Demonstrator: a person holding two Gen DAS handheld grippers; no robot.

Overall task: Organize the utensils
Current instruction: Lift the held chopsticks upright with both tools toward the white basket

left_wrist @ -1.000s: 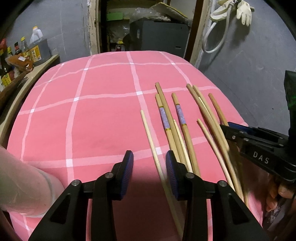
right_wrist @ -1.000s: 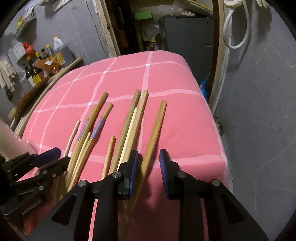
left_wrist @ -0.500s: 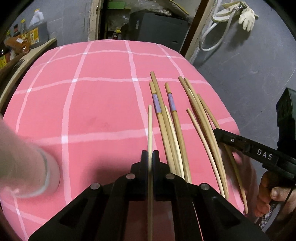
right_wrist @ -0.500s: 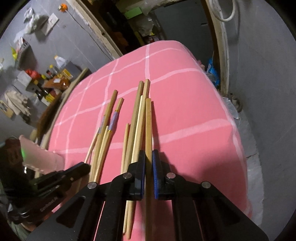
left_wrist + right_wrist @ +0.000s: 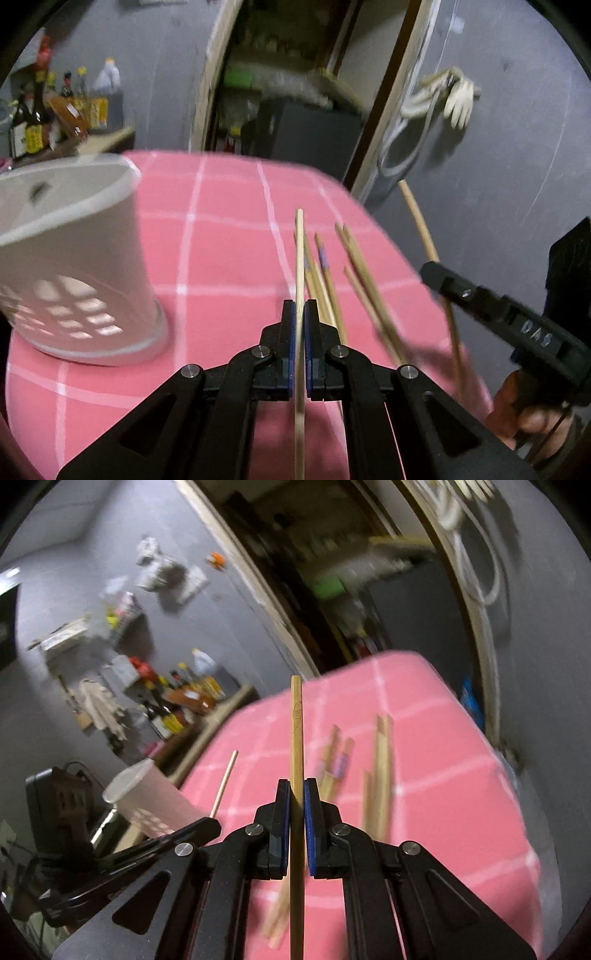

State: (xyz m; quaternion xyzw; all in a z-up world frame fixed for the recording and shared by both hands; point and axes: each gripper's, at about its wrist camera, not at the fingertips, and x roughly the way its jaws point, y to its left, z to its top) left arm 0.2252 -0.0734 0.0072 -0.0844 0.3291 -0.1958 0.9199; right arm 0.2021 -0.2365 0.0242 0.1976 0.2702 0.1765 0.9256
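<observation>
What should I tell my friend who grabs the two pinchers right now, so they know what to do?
Left gripper: shut on a thin pale chopstick, lifted off the cloth.
Right gripper: shut on a thicker chopstick, also lifted.
White holder: upright on the pink cloth, left of the pile; nothing visible in it.
Loose chopsticks: several lying on the cloth.
Done: two picked up.
Left: probably drop both in the holder, then fetch the others.
</observation>
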